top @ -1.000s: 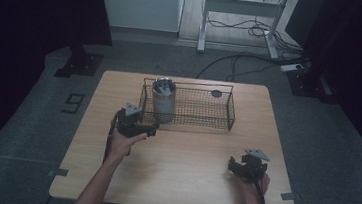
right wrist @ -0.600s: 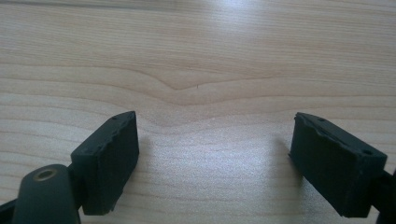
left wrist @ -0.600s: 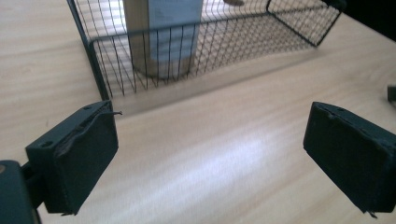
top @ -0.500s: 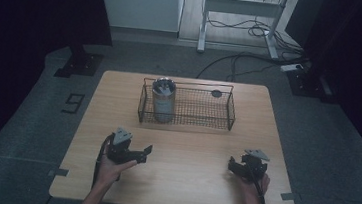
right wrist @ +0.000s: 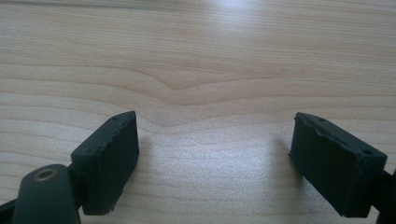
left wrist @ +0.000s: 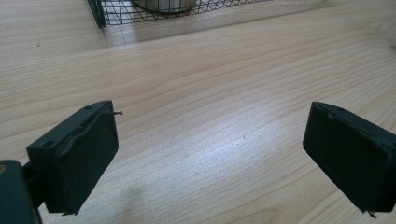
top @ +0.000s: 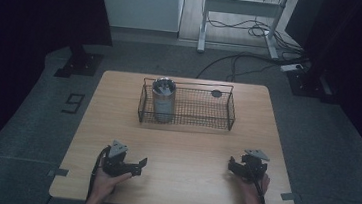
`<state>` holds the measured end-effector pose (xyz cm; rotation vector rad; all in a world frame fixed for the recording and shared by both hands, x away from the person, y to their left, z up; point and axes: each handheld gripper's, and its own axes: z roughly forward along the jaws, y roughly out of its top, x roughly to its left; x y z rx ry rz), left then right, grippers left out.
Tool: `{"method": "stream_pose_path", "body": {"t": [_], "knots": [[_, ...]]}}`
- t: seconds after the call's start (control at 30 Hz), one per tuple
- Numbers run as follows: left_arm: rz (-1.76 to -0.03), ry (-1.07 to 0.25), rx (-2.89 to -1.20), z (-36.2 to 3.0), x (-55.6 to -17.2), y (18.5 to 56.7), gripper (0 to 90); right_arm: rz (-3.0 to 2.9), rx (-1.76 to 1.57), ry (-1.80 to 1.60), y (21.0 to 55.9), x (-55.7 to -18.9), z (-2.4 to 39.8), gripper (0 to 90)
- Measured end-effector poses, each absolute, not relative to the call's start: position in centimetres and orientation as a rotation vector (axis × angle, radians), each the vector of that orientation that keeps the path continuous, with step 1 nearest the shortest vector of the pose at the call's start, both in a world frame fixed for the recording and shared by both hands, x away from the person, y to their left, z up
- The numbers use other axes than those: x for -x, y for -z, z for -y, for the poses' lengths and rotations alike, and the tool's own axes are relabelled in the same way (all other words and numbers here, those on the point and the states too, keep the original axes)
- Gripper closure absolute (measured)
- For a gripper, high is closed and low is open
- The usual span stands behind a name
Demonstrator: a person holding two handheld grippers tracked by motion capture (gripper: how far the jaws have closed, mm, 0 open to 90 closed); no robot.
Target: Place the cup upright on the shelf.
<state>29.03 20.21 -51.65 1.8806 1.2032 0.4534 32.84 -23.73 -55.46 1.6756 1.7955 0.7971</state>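
Metal can (top: 163,99) stands at basket's (top: 185,123) nine o'clock end: likely rigid, slippery; grip its sides. Left gripper (top: 135,166) and right gripper (top: 233,166) released, empty.

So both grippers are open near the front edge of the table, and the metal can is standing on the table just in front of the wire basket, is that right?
Not quite. The metal can stands inside the wire basket, at its left end, as the high view shows. The rest holds: the left gripper and right gripper are both open near the table's front edge.
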Motion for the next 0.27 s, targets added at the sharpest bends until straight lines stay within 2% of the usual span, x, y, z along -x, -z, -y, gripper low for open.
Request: {"method": "stream_pose_path", "body": {"t": [0.27], "knots": [[-1.202,-0.449,-1.884,-19.97,-28.96,51.86,4.1,-1.796,-1.674,-0.797,55.45,-32.83,23.72,15.5]]}}
